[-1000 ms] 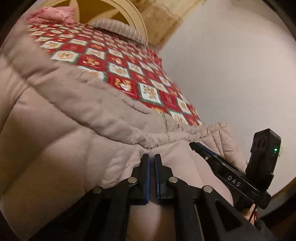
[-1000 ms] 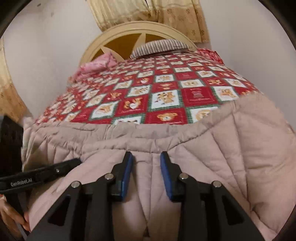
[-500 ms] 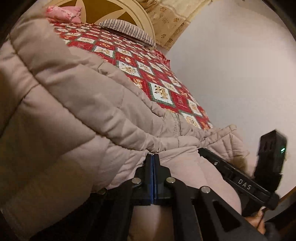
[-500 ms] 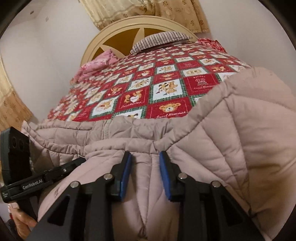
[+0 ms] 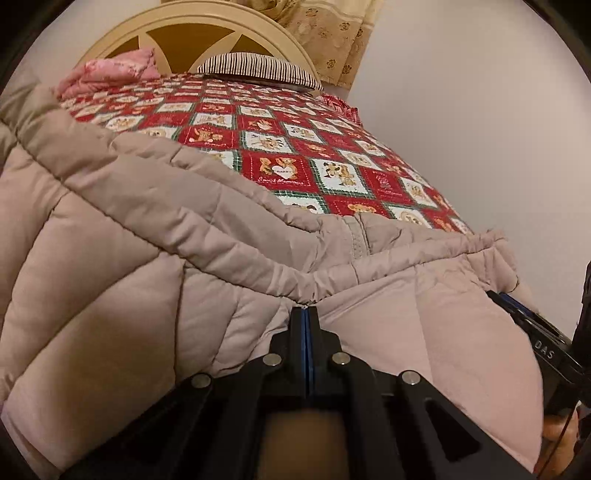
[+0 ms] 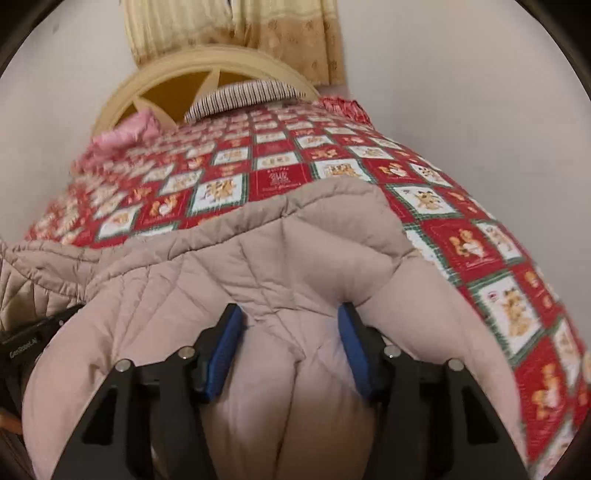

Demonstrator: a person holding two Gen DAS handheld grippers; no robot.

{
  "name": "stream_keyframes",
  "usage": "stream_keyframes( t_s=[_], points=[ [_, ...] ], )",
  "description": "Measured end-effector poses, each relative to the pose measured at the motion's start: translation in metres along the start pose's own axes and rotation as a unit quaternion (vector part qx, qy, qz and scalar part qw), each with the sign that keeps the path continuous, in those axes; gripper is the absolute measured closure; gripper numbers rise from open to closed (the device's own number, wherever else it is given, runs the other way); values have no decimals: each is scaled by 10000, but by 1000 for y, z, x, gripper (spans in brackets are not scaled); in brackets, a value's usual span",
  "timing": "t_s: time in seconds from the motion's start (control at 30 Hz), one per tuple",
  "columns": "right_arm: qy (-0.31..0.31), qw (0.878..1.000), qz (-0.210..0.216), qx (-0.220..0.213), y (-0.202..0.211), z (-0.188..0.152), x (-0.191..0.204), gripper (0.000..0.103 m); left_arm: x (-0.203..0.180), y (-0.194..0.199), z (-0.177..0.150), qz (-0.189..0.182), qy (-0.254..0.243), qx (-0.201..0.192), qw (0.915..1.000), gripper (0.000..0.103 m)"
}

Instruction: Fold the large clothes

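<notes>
A puffy beige quilted jacket (image 5: 147,258) lies heaped at the near end of the bed. My left gripper (image 5: 306,314) is shut, its tips pinching the gathered hem of the jacket. In the right wrist view the same jacket (image 6: 295,251) bulges up between the blue pads (image 6: 225,332) of my right gripper (image 6: 290,321), whose jaws are opening wide around the padding. The right gripper (image 5: 532,332) shows at the right edge of the left wrist view, a hand below it. The left gripper (image 6: 33,339) shows at the left edge of the right wrist view.
A red, white and green teddy-bear quilt (image 5: 295,147) covers the bed beyond the jacket. At the far end are a striped pillow (image 5: 258,68), a pink pillow (image 5: 110,70), a cream headboard (image 6: 207,70) and a curtain (image 6: 258,26). A white wall (image 5: 480,129) runs along the right.
My left jaws closed from a narrow gap onto the hem. My right jaws spread much wider. Both views swung, and the jacket now sits bunched toward the left in the right wrist view.
</notes>
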State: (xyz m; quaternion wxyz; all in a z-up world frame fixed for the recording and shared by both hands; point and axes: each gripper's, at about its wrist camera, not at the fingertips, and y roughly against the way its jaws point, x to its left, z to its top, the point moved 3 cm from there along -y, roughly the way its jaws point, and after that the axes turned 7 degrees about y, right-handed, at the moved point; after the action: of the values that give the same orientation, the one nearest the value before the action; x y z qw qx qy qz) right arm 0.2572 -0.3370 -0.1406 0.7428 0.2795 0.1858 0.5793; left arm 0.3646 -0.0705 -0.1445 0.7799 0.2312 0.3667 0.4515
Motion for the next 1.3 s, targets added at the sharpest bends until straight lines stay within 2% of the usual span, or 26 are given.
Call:
stream_keyframes(
  t_s=[0.1,0.23,0.27,0.3,0.33,0.37,0.47,0.53,0.6,0.7,0.77,0.9,1.0,1.07,1.2,1.27,1.3],
  points=[
    [159,9995,-255,89,-7,0,7,47,-4,-2,0,181,-119,-30,9998,100],
    [144,9995,-179,225,-7,1,8,46,-7,-3,-1,299,-206,-49,9993,100],
    [172,9990,-239,344,-6,3,10,49,-6,-3,-1,311,-207,-47,9993,100],
    [189,9981,-361,453,1,5,13,58,-6,-3,-1,318,-205,-48,9993,100],
    [105,9986,-395,329,16,8,17,67,-6,-3,-1,322,-204,-50,9993,100],
    [23,9998,-173,83,34,10,24,78,-6,-3,-1,331,-209,-52,9992,100],
    [310,9984,400,-234,70,14,64,86,-8,-3,-1,401,-246,-67,9989,100],
    [440,9951,855,-225,80,10,96,86,-9,-3,-1,457,-282,-79,9985,100],
    [415,9921,1184,-71,73,1,118,86,-10,-2,-2,502,-296,-99,9983,100],
    [485,9930,1067,140,39,-25,133,88,-7,0,-2,532,-233,-123,9982,100],
    [385,9918,1221,12,27,-38,128,90,-6,1,-2,513,-198,-125,9984,100],
    [251,9900,1372,194,17,-39,123,92,-8,4,-3,541,-214,-36,9983,100],
    [368,9914,1240,184,18,-40,127,92,0,38,-8,202,68,-159,9996,100],
    [345,9912,1263,181,17,-38,124,92,9,79,-17,192,262,-459,9984,100],
    [287,9907,1323,166,18,-39,122,92,39,169,-59,37,533,-1158,9918,100],
    [283,9907,1325,153,19,-39,123,91,72,209,-89,-21,1095,-1498,9826,77],
    [285,9907,1326,145,19,-39,123,91,89,224,-103,6,1372,-1616,9773,34]
  ],
)
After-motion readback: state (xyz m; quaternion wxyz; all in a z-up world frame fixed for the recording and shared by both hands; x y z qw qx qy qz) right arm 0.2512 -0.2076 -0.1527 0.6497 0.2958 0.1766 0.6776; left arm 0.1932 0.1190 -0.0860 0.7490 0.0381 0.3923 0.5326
